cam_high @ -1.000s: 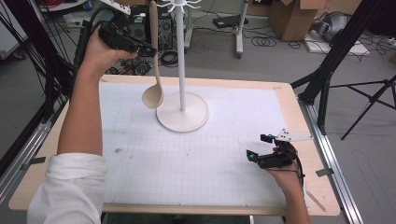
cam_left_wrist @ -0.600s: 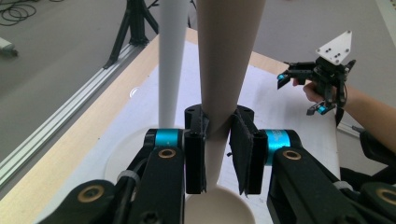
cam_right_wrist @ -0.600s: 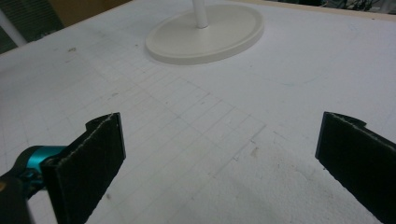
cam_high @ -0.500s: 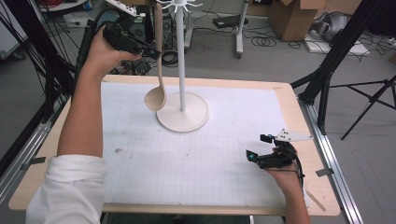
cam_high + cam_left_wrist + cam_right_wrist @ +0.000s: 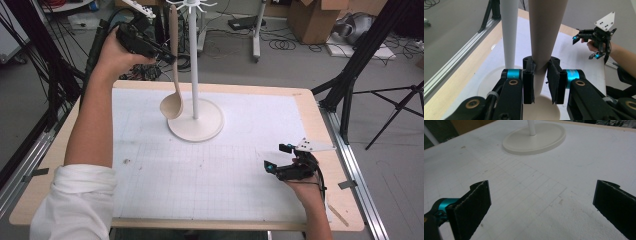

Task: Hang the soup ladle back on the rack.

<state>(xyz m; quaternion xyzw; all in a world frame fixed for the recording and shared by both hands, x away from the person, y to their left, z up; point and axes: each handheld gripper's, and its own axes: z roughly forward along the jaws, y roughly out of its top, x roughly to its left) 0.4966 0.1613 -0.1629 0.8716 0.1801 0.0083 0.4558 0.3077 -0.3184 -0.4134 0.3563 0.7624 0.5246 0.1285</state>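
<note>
A beige ladle (image 5: 171, 106) hangs upright above the table's far left, its bowl low beside the white stand's round base (image 5: 195, 125). My left gripper (image 5: 167, 56) is shut on the ladle's handle (image 5: 545, 37), high up and close to the stand's pole (image 5: 509, 32). The handle's top reaches near the hooks (image 5: 192, 4) at the stand's head. My right gripper (image 5: 275, 157) rests low on the table at the near right, open, with nothing between its pads (image 5: 477, 202). From there the stand's base (image 5: 534, 138) lies ahead.
A white gridded mat (image 5: 200, 170) covers the wooden table (image 5: 330, 130). Black tripod legs (image 5: 350, 85) stand off the right edge, with cables and cardboard boxes (image 5: 315, 20) on the floor behind. Metal rails (image 5: 30, 160) run along the table's sides.
My left gripper has carried the ladle slightly to the right, nearer the stand's pole. The right gripper has stayed where it was.
</note>
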